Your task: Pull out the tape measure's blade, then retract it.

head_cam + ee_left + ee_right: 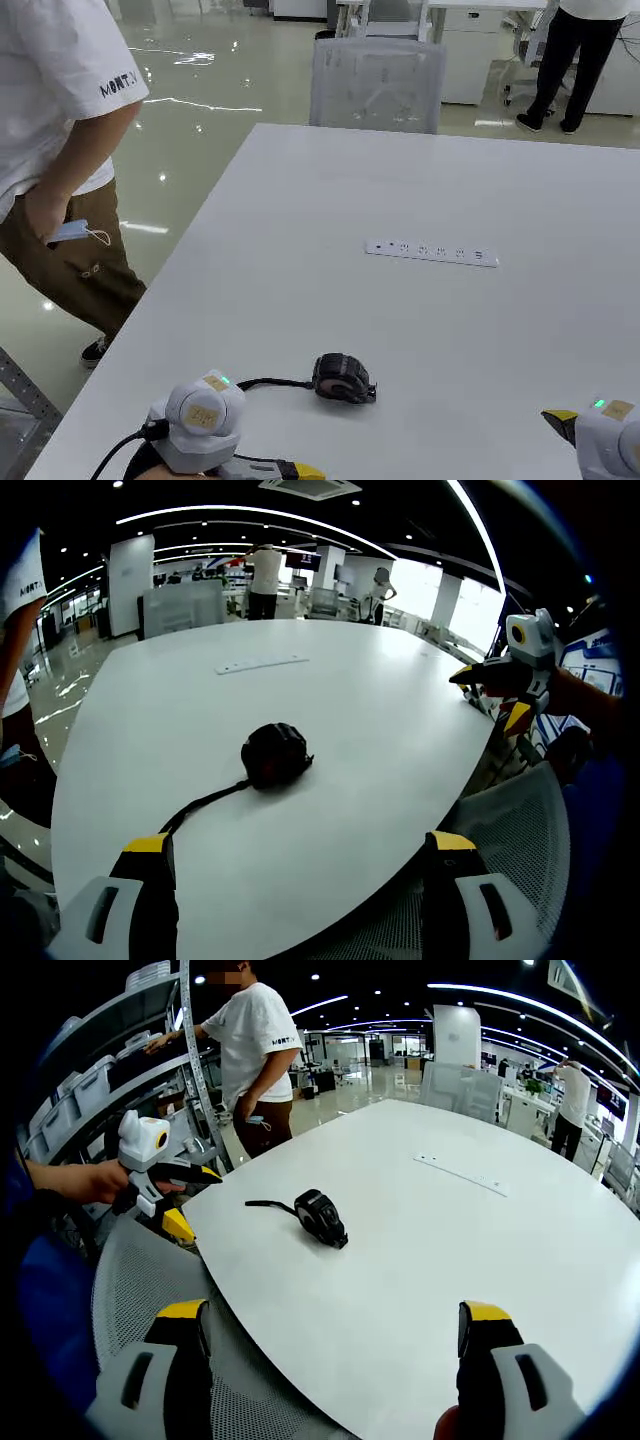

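Observation:
A black tape measure (pixel 343 378) with a black wrist strap lies on the white table (pixel 420 300) near its front edge; the blade is inside the case. In the left gripper view the tape measure (pixel 275 753) lies ahead of my left gripper (pixel 300 875), whose jaws stand wide apart and hold nothing. My right gripper (pixel 335 1345) is open too, well short of the tape measure (pixel 322 1216). In the head view the left gripper (pixel 300 470) is at the bottom left and the right gripper (pixel 560 420) at the bottom right.
A white power strip (pixel 431 252) lies further back on the table. A mesh chair (pixel 377 85) stands at the far edge. One person (pixel 60 150) stands at the left of the table, another (pixel 575 50) at the back right. Shelving (pixel 120 1070) stands behind.

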Demonstrator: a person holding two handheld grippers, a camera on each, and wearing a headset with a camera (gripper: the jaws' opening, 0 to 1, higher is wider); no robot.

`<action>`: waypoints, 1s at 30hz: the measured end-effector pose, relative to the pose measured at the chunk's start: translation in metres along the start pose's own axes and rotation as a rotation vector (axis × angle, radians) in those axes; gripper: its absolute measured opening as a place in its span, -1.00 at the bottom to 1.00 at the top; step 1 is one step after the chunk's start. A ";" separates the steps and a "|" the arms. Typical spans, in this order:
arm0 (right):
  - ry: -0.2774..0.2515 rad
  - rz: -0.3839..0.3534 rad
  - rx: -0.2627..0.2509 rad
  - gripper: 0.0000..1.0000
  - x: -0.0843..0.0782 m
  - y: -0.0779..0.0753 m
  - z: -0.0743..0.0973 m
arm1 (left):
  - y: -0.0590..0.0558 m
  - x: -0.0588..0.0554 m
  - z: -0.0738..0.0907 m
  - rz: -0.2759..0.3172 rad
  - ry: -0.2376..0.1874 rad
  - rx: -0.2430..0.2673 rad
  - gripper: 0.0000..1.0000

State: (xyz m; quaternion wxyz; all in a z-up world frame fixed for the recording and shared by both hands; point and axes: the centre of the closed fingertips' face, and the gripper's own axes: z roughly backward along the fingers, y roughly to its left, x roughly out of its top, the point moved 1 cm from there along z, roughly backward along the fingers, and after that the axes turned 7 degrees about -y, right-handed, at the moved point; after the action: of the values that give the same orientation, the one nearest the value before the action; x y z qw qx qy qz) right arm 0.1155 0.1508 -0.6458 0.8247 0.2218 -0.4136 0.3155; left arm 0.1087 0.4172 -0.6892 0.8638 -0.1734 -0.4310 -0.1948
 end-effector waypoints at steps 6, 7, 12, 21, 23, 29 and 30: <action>0.000 -0.017 -0.026 1.00 0.000 0.001 0.019 | 0.007 0.005 0.020 -0.007 -0.013 0.011 1.00; -0.003 -0.021 -0.026 1.00 0.001 0.001 0.021 | 0.008 0.005 0.022 -0.012 -0.015 0.014 1.00; -0.003 -0.015 -0.036 1.00 0.002 0.005 0.035 | 0.008 0.006 0.035 -0.022 -0.014 0.012 1.00; -0.025 -0.009 -0.053 1.00 0.007 0.004 0.059 | 0.007 0.005 0.054 -0.054 -0.018 0.022 1.00; -0.026 -0.009 -0.061 1.00 0.006 0.002 0.064 | 0.009 0.007 0.058 -0.054 -0.024 0.030 1.00; -0.007 0.001 -0.067 1.00 0.002 -0.002 0.076 | 0.014 0.014 0.066 -0.055 -0.036 0.049 1.00; -0.008 0.002 -0.068 1.00 0.002 -0.002 0.077 | 0.014 0.016 0.066 -0.054 -0.040 0.048 1.00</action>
State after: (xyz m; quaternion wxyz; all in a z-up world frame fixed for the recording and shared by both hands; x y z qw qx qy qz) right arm 0.0761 0.1013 -0.6010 0.8299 0.1942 -0.4275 0.3014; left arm 0.0797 0.4575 -0.6408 0.8533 -0.1447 -0.4575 -0.2041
